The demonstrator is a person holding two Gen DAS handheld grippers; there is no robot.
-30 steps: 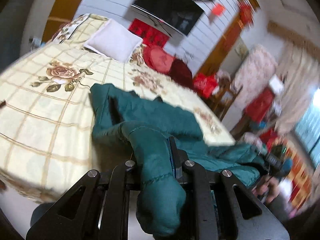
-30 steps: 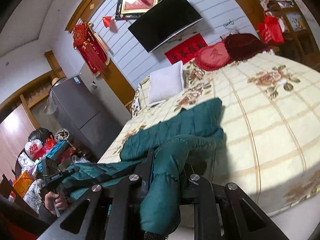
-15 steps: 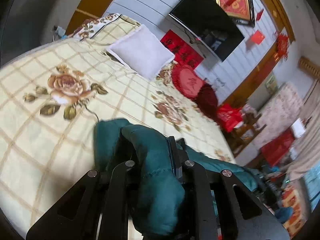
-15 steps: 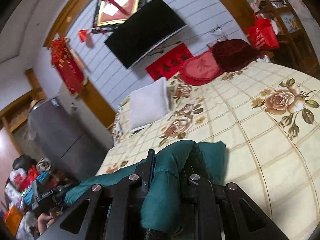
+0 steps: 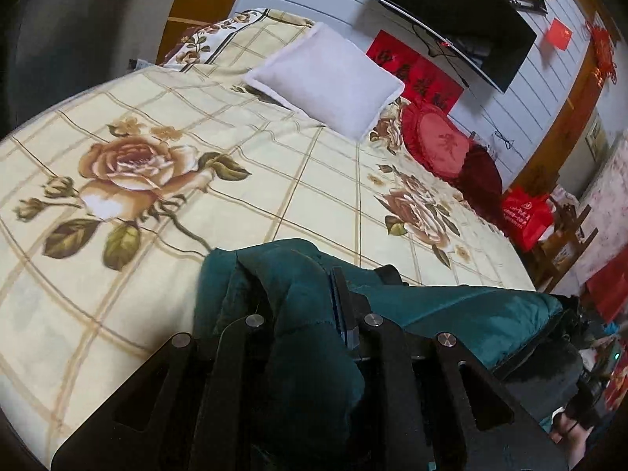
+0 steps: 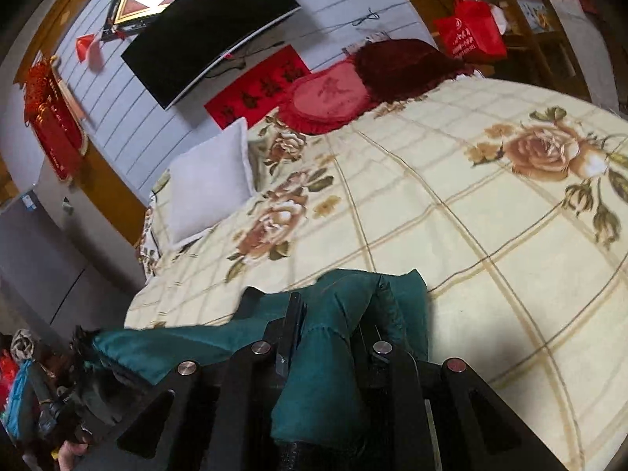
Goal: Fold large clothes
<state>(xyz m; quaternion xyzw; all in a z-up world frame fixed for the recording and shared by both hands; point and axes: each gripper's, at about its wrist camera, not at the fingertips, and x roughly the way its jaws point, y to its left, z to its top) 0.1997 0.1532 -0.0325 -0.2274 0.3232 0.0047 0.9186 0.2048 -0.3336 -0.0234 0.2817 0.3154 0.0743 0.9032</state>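
With a bunched fold of the green padded coat (image 5: pixel 463 314) clamped in both the left gripper (image 5: pixel 310 314) and the right gripper (image 6: pixel 333 329), the garment has been carried further up the floral bedspread (image 5: pixel 165 180) than 1 second ago, so a fold-over is judged under way.

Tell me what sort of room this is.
Most likely a home bedroom: a bed under a rose-print cover, a white pillow at its head, and a TV mounted on the wall.

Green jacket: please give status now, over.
Left gripper and right gripper both shut on green jacket. Jacket bunched over bed. Path ahead clear; pillow far.
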